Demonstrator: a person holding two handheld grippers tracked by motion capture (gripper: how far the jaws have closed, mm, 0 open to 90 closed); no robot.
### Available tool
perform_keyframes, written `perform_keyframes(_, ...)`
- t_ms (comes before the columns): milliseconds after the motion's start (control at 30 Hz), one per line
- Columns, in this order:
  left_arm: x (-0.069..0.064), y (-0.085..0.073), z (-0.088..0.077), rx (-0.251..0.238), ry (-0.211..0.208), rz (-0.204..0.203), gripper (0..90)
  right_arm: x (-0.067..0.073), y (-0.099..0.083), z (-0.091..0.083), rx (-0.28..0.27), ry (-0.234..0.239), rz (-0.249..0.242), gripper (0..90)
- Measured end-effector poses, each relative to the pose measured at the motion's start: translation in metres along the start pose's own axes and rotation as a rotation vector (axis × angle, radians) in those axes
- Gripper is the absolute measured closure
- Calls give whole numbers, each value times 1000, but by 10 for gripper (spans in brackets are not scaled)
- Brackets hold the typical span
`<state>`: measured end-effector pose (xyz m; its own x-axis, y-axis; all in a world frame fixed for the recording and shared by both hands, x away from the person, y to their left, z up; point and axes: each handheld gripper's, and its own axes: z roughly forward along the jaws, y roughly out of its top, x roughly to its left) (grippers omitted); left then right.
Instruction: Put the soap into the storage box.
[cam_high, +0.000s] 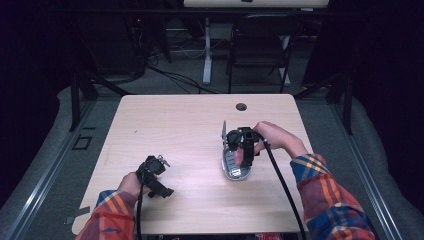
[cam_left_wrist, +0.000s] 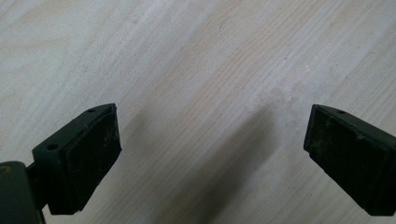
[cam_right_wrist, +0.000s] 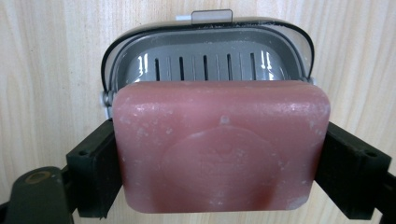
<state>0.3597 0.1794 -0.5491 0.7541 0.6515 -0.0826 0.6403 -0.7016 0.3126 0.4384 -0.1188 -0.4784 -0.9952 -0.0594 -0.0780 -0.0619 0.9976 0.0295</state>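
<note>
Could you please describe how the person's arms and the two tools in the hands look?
Both sleeves are plaid, in red, orange and blue. Each hand-held gripper is black: the left hand-held gripper has a small silvery part on top, and the right hand-held gripper trails a thick black cable. The pads are flat, dark and rectangular.

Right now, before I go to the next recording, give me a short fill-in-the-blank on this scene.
1. The right gripper is shut on a ____ bar of soap.
2. The soap dish under the soap has its lid ____.
3. The jaws of the left gripper stand ____, with nothing between them.
4. Dish and grippers are over a ____ table.

Missing words: pink; open; open; wooden
</note>
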Motion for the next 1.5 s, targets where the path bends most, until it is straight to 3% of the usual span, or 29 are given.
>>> perform_keyframes(800,0,0,0,2,-2,4,37,-9,14,29,44,54,30,130)
perform_keyframes(1500,-1,0,1,10,-3,7,37,-8,22,40,75,40,41,129)
